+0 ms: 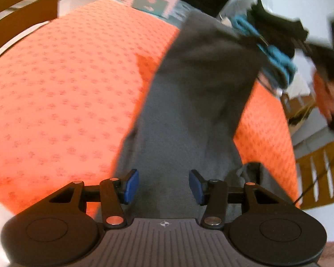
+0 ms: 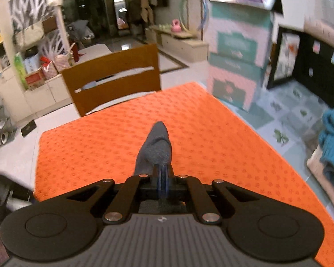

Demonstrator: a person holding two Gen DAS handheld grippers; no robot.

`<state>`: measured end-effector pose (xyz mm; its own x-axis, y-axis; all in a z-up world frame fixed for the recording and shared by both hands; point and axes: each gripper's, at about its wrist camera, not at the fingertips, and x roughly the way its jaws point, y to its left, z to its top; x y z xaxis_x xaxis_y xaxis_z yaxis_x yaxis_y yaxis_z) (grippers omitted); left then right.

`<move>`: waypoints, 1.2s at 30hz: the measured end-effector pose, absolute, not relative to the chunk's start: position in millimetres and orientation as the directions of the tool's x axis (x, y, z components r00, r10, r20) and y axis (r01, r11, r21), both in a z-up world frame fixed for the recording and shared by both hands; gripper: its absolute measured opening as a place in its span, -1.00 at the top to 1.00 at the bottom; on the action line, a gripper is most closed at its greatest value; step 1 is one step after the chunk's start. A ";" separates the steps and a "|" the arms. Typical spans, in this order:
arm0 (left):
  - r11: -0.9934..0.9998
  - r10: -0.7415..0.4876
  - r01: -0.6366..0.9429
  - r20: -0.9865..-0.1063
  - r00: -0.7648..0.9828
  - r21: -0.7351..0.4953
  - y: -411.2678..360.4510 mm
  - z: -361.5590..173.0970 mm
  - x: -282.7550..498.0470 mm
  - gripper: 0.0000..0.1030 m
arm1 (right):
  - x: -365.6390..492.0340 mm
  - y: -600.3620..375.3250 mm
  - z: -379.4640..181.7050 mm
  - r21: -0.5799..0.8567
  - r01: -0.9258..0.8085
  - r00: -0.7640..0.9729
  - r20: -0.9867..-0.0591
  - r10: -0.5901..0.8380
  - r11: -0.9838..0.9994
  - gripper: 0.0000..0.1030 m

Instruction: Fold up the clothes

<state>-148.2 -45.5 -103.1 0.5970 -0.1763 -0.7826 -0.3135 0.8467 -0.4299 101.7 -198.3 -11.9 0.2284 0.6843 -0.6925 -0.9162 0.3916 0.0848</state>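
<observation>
Right wrist view shows the right gripper [image 2: 163, 178] with its jaws pinched together on a fold of the grey garment [image 2: 155, 153], a peak of fleecy cloth standing up beyond the pads, likely so that this edge can be carried over the orange patterned tablecloth [image 2: 211, 133]. Left wrist view shows the left gripper [image 1: 163, 187] with its jaws apart and nothing pressed between the blue pads [image 1: 131, 185]; it hangs over the near end of the garment, which runs from it across the cloth and rises at the far right, probably ready to take a second hold.
</observation>
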 end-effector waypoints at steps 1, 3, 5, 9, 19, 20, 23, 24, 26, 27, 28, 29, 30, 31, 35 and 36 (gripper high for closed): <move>0.840 -0.176 -0.318 -0.776 0.605 -0.438 -36.4 -99.8 -153.1 -0.02 | 84.5 -200.3 -7.9 0.057 -0.922 0.243 -0.687 0.685 0.384 0.92; 0.829 -0.176 -0.325 -0.764 0.621 -0.456 -17.3 -93.3 -162.3 -0.02 | 47.6 -203.3 -3.3 -0.001 -0.929 0.271 -0.682 0.679 0.369 0.92; 0.829 -0.169 -0.326 -0.760 0.627 -0.454 -0.2 -87.2 -168.4 -0.03 | 9.8 -203.7 -5.2 -0.071 -0.930 0.310 -0.682 0.662 0.362 0.92; 0.862 -0.138 -0.310 -0.774 0.618 -0.401 24.6 -80.7 -173.6 -0.02 | -66.7 -197.5 -22.5 -0.196 -0.913 0.387 -0.687 0.615 0.356 0.92; 0.916 -0.187 -0.181 -0.782 0.595 -0.357 38.6 -82.6 -173.7 -0.01 | -177.0 -166.9 -83.8 -0.330 -0.862 0.493 -0.722 0.485 0.384 0.93; 0.922 -0.194 -0.162 -0.781 0.593 -0.352 37.4 -82.6 -175.1 -0.01 | -183.6 -163.7 -86.2 -0.334 -0.858 0.499 -0.722 0.479 0.391 0.93; 0.940 -0.212 -0.093 -0.777 0.592 -0.327 30.0 -80.3 -176.2 -0.01 | -200.5 -155.8 -92.3 -0.346 -0.844 0.519 -0.719 0.463 0.409 0.93; 0.946 -0.218 -0.068 -0.776 0.592 -0.318 27.2 -79.4 -176.3 -0.01 | -204.3 -153.3 -95.5 -0.344 -0.841 0.522 -0.720 0.458 0.418 0.93; 0.957 -0.224 -0.018 -0.775 0.591 -0.291 19.8 -78.7 -175.6 -0.01 | -206.7 -148.7 -110.2 -0.328 -0.841 0.513 -0.739 0.437 0.431 0.93; 0.959 -0.232 0.007 -0.775 0.589 -0.282 15.7 -79.3 -173.8 -0.01 | -207.5 -147.4 -119.1 -0.317 -0.843 0.503 -0.751 0.428 0.434 0.92; 0.962 -0.239 0.032 -0.774 0.586 -0.273 11.4 -79.9 -171.8 -0.01 | -208.3 -146.0 -127.9 -0.306 -0.846 0.492 -0.763 0.418 0.437 0.92; 0.963 -0.246 0.055 -0.773 0.585 -0.264 7.2 -80.3 -168.1 -0.01 | -207.5 -147.7 -132.7 -0.286 -0.844 0.482 -0.774 0.411 0.453 0.92; 0.964 -0.252 0.078 -0.772 0.583 -0.256 2.9 -80.8 -164.1 -0.01 | -206.5 -149.5 -137.3 -0.265 -0.842 0.472 -0.784 0.404 0.470 0.92; 0.962 -0.262 0.096 -0.769 0.584 -0.255 -0.4 -80.6 -159.9 -0.01 | -205.6 -153.2 -136.1 -0.235 -0.839 0.462 -0.786 0.411 0.491 0.91; 0.950 -0.310 0.170 -0.741 0.595 -0.262 -12.4 -77.4 -138.0 0.04 | -199.7 -170.5 -110.2 -0.150 -0.837 0.427 -0.781 0.456 0.526 0.90; 0.946 -0.324 0.189 -0.732 0.599 -0.264 -15.7 -76.5 -132.1 0.10 | -198.5 -175.5 -101.8 -0.133 -0.836 0.422 -0.776 0.469 0.532 0.90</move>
<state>-132.1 -15.7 -76.5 0.5993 -0.3236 -0.7322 0.1887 0.9460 -0.2636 -198.4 -175.5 -101.8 0.4222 0.4694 -0.7755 -0.8363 0.5319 -0.1333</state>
